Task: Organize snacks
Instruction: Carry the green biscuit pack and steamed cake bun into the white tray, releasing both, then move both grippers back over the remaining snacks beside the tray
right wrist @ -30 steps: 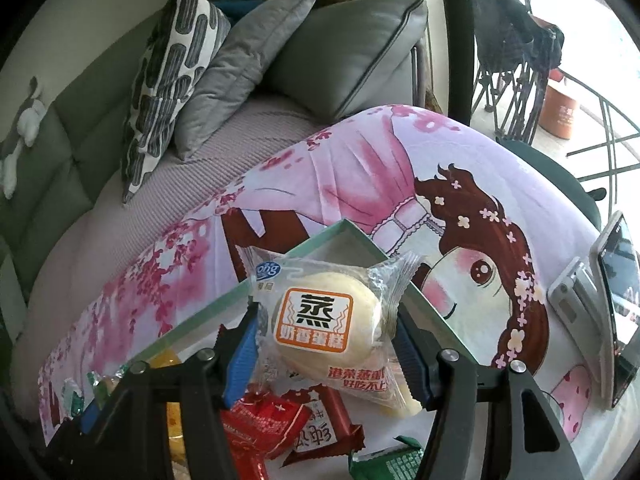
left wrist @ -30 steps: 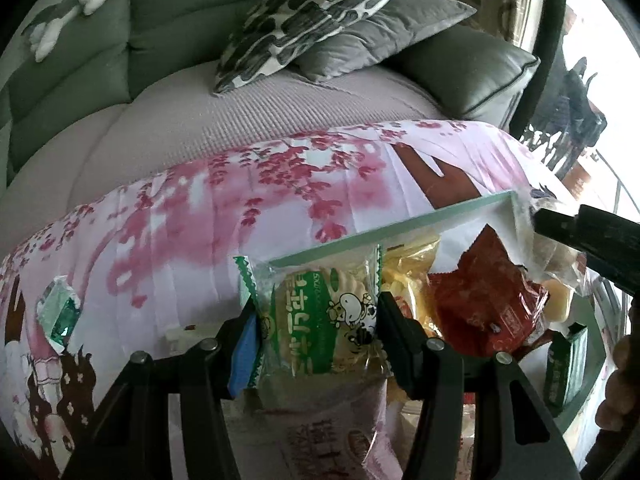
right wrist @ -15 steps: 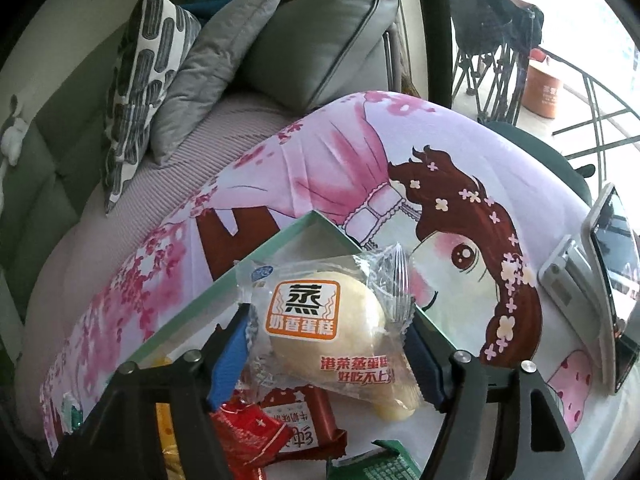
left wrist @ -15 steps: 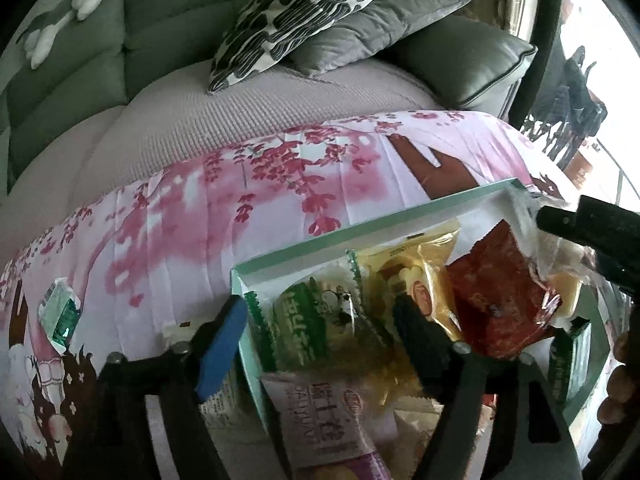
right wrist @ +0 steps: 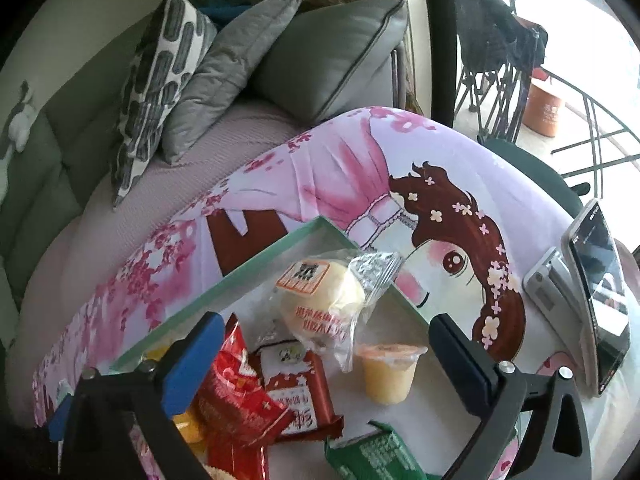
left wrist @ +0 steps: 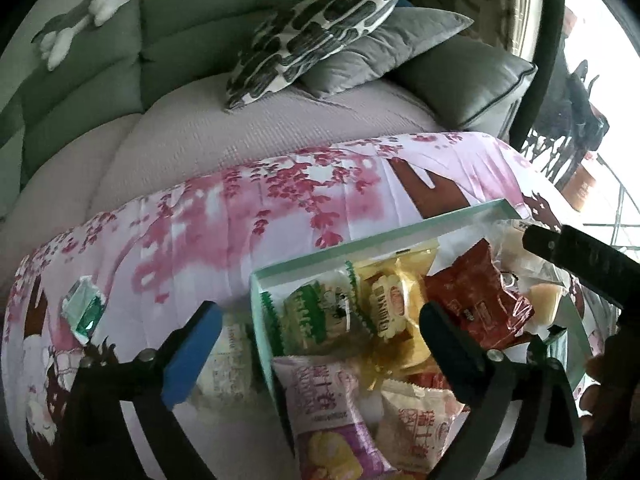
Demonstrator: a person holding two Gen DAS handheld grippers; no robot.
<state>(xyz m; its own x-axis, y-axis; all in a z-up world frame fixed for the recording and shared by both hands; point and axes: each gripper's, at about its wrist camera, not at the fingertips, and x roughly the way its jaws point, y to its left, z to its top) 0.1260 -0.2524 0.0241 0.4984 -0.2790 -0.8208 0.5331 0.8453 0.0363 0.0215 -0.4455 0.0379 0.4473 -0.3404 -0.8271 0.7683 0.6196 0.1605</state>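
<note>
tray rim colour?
Pale mint green tray rim, with a white floor inside; clearest in the right wrist view.

left gripper [left wrist: 316, 344]: opening, green cracker packet [left wrist: 316, 312] dropped into tray [left wrist: 360, 245]
right gripper [right wrist: 326, 344]: opening, steamed cake packet [right wrist: 324, 300] released onto tray

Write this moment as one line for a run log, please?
left gripper: jaws opening, green cracker pack lying in tray | right gripper: jaws opening, steamed cake pack lying in tray, unheld
</note>
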